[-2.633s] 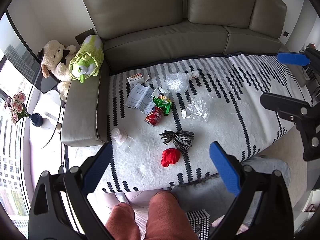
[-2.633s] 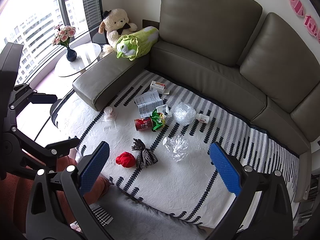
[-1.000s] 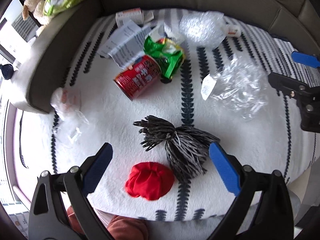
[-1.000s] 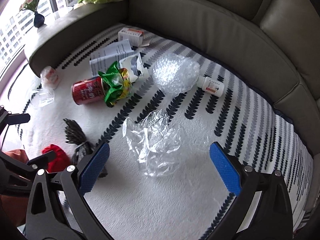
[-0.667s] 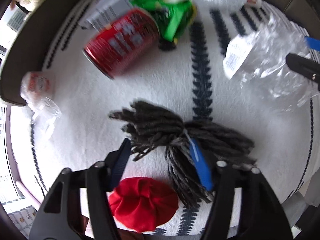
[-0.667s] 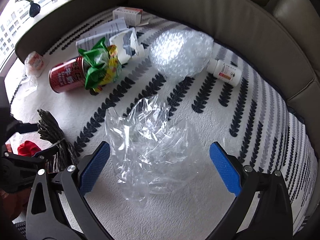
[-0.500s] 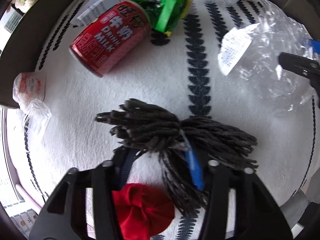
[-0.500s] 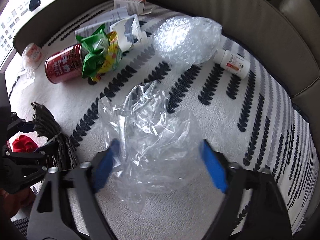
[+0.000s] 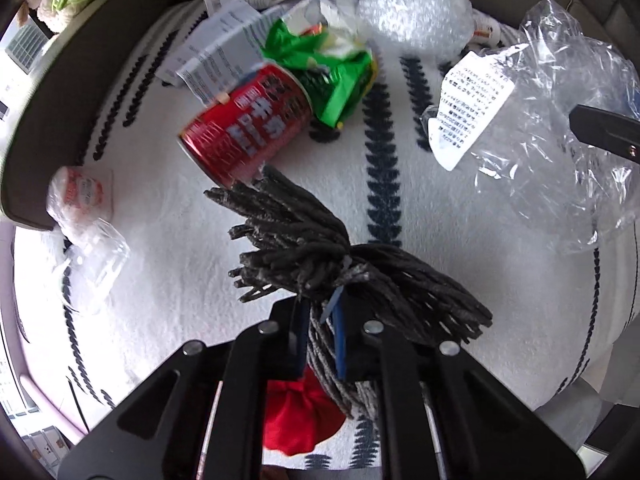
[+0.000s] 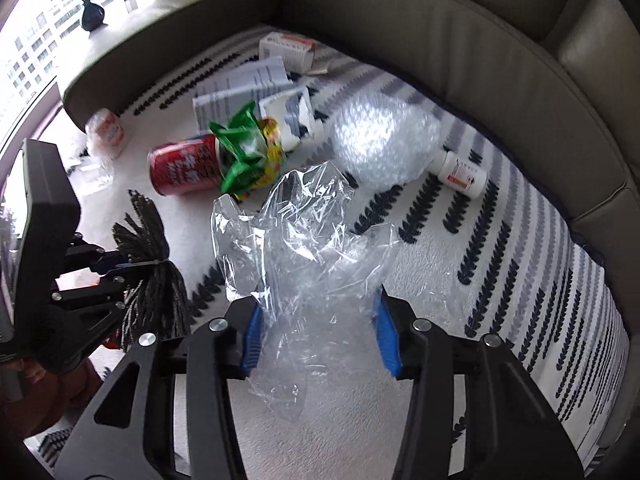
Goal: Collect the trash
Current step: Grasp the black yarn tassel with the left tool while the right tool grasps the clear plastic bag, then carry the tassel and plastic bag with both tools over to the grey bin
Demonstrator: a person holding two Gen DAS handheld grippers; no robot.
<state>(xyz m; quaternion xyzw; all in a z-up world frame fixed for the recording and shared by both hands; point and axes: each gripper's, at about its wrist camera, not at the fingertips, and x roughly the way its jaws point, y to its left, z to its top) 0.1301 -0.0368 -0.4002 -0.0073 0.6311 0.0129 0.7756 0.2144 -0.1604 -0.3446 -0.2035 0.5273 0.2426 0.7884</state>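
Striped blanket (image 10: 500, 280) | left fingers (image 9: 320, 336) clamp yarn bundle (image 9: 304, 252) | right fingers (image 10: 316, 336) pinch plastic bag (image 10: 304, 248)

I see a crinkly, glossy clear plastic bag (image 10: 316, 240), a rough matt bundle of dark yarn (image 9: 320, 264), a shiny red metal can (image 9: 248, 124), bubble wrap (image 10: 384, 144), a fuzzy white woven blanket (image 10: 460, 264), and a smooth leather sofa (image 10: 460, 40).
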